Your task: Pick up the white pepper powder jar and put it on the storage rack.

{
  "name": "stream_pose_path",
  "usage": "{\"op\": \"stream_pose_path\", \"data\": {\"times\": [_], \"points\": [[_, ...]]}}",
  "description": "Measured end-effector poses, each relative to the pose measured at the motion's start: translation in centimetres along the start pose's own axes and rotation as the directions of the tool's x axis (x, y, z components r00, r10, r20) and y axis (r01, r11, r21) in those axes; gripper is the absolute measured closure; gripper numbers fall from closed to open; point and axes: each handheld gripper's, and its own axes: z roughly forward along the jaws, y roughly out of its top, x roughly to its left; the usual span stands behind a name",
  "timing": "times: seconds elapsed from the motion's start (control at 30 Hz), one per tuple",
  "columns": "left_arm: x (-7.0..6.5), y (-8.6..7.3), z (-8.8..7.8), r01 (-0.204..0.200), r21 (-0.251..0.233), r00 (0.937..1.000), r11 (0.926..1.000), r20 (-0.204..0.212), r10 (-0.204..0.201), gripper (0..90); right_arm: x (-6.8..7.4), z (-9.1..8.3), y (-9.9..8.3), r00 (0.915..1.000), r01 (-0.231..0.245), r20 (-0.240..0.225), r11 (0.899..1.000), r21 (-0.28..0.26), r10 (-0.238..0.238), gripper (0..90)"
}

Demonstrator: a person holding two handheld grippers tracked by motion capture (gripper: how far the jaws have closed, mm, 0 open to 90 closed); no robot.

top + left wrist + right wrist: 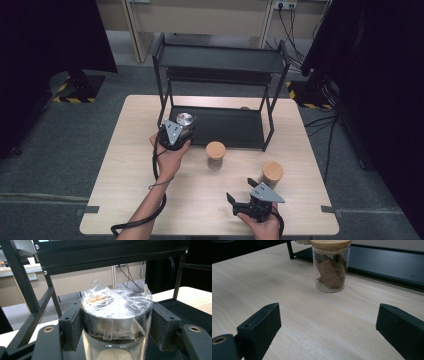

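A glass jar with a metal lid [184, 120] wrapped in clear film stands at the left end of the black rack's lower shelf [227, 127]. My left gripper [173, 133] is shut on it; in the left gripper view [116, 317] both pads press the sides of the jar's lid [117, 312]. My right gripper [241, 190] rests open near the table's front edge, nothing between its jaws [327, 315]. It points at a glass jar with a wooden lid [330, 267] holding brown cork-like pieces, which stands on the table [215, 151] in front of the rack.
A second wooden-lidded jar [273, 173] stands right of the first, just beyond my right gripper. The two-tier black rack [220, 62] occupies the back half of the light wooden table [130, 200]. Cables trail from both grippers.
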Motion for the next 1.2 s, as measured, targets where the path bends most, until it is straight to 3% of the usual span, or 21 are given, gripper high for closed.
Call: {"op": "stream_pose_path", "data": {"times": [0.17,0.7,1.2], "points": [[-0.1,-0.1,0.5,-0.017,0.009,0.9998,0.9998,0.004,0.017,34.5,0.0,0.0,0.0,1.0,0.0,0.0,1.0,-0.001,0.0,6.3],[-0.2,-0.3,1.7,0.005,0.012,0.9998,0.9999,0.02,-0.005,34.5,0.0,0.0,0.0,1.0,0.001,0.0,1.0,-0.001,-0.001,6.4],[0.1,-1.1,3.5,0.004,0.05,0.9993,0.9987,0.036,-0.006,34.5,0.0,0.0,0.0,1.0,-0.002,-0.002,1.0,-0.002,0.002,6.4]]}}
